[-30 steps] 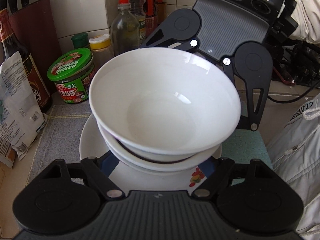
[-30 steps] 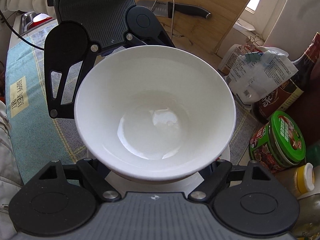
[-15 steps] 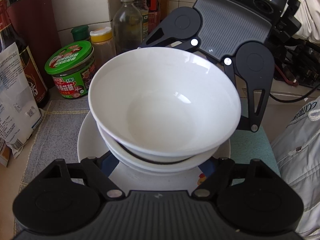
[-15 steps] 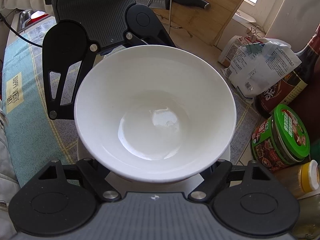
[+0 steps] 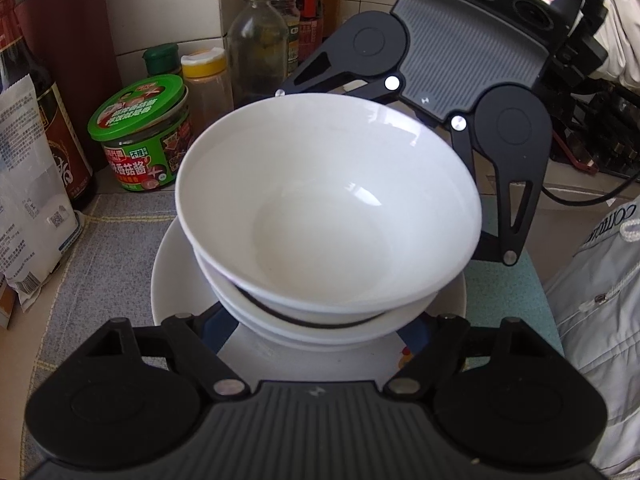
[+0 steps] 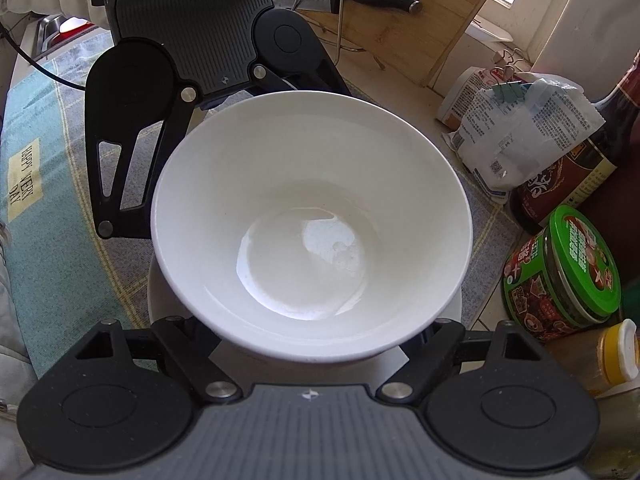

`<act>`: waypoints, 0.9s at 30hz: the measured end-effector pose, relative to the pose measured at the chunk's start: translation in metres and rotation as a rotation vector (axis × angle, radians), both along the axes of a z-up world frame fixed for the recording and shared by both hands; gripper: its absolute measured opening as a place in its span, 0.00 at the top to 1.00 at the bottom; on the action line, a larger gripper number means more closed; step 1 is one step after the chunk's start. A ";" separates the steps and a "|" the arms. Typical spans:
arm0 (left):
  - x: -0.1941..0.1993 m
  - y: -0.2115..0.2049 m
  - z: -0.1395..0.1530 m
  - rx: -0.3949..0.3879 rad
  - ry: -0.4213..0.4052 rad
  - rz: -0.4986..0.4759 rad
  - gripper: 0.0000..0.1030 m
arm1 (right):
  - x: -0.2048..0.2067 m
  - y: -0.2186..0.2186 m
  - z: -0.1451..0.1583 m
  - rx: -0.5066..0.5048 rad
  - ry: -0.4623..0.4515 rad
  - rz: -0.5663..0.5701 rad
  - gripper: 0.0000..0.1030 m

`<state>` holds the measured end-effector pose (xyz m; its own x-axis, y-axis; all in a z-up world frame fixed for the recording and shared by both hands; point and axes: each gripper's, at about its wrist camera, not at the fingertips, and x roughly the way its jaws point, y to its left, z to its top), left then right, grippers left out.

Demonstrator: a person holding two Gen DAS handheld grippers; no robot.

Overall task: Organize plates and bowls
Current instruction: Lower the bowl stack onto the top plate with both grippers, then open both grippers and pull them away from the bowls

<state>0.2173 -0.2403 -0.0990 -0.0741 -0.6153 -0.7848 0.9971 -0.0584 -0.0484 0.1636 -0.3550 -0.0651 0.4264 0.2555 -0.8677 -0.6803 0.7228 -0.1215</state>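
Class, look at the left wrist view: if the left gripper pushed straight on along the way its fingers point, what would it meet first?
Most likely the stacked bowls: the left gripper points down at the lower bowl under the top white bowl, both standing on the plate. The fingertips are hidden, so contact cannot be judged.

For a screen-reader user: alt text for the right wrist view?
A white bowl sits on a white plate between two facing black grippers, on a checked cloth. A green-lidded jar and dark sauce bottle stand right.

Bright daylight, bowl glare, fisheye-warped edges
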 end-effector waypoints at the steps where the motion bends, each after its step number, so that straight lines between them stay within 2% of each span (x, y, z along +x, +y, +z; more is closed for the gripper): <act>1: 0.000 0.001 0.000 -0.002 0.003 0.009 0.19 | 0.000 -0.001 0.000 -0.004 -0.001 -0.006 0.11; 4: -0.002 0.004 -0.001 -0.013 -0.015 0.011 0.14 | -0.001 -0.003 0.003 -0.004 -0.017 -0.014 0.00; 8: -0.007 0.014 0.005 -0.034 -0.063 0.043 0.06 | -0.004 -0.003 0.006 0.013 -0.022 -0.015 0.00; 11: -0.012 0.025 0.012 -0.049 -0.086 0.101 0.06 | -0.009 -0.001 0.008 0.004 -0.037 -0.006 0.00; 17: -0.034 0.063 0.040 -0.161 -0.104 0.254 0.04 | -0.023 -0.004 0.021 -0.004 -0.080 0.003 0.00; 21: -0.055 0.090 0.058 -0.283 -0.115 0.390 0.02 | -0.037 -0.001 0.032 -0.064 -0.115 -0.029 0.00; 25: -0.075 0.121 0.072 -0.511 -0.105 0.541 0.01 | -0.052 0.008 0.051 -0.066 -0.164 -0.155 0.00; 27: -0.079 0.127 0.076 -0.521 -0.107 0.591 0.01 | -0.063 0.015 0.064 -0.038 -0.201 -0.263 0.00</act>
